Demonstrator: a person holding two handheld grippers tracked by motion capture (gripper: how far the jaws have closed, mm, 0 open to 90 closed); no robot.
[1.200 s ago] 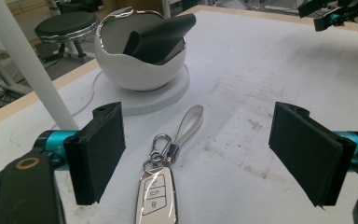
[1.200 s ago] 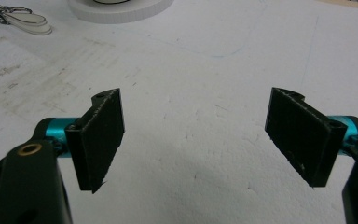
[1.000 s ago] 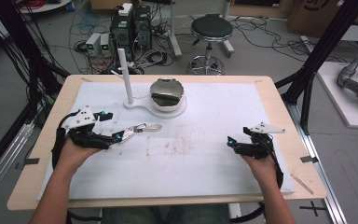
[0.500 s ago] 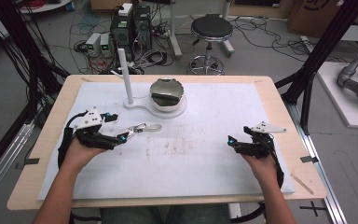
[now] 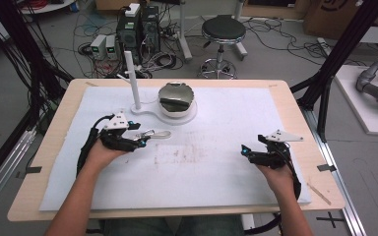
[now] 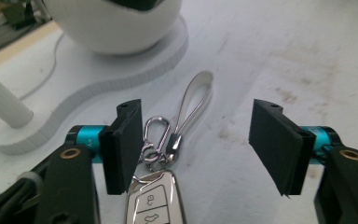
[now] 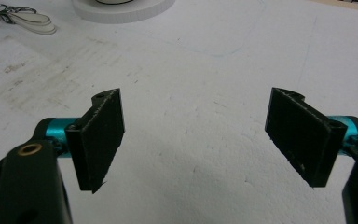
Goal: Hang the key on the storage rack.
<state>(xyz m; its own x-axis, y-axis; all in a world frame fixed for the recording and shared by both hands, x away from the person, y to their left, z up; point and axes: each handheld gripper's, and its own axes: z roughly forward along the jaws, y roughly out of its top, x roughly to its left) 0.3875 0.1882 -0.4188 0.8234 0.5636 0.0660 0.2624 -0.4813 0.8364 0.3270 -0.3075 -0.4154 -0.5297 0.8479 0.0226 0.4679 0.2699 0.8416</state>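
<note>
Between the spread left gripper jaws lies a car key, seemingly untouched.

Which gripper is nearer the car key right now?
Left. The left gripper is open around the car key; the right gripper sits far across the table.

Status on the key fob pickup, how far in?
Done: left gripper is at the key fob, jaws open around it. In hand: nothing gripped; the fob lies on the white mat. Left: close and lift. Right gripper idles open.
</note>
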